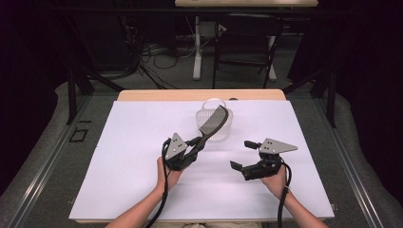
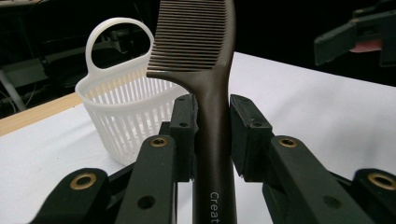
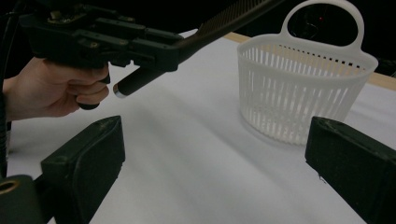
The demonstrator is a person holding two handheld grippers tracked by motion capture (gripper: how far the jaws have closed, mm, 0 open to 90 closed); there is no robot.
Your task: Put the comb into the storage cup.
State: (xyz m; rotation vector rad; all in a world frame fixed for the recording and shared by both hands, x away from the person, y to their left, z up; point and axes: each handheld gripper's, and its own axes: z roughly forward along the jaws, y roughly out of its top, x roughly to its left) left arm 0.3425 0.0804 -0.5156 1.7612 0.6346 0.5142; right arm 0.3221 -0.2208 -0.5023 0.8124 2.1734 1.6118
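From the high view, the left gripper (image 1: 198, 141) pinches one dark comb (image 1: 213, 120) by its handle, teeth raised over the single white basket (image 1: 224, 130); the right gripper (image 1: 242, 154) hangs spread and empty. The left gripper view shows the comb (image 2: 212, 84) as light, stiff and smooth, so probably slippery; the handle is the best hold. In the right gripper view, one basket (image 3: 303, 84) stands on the table (image 3: 196, 154).

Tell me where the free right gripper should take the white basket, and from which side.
Likely the handle loop of the white basket: it stands upright above the back rim, a flat arch thin enough to pinch. The right gripper, open, could come from above on its own side; the comb in the left gripper hangs over the basket's front.
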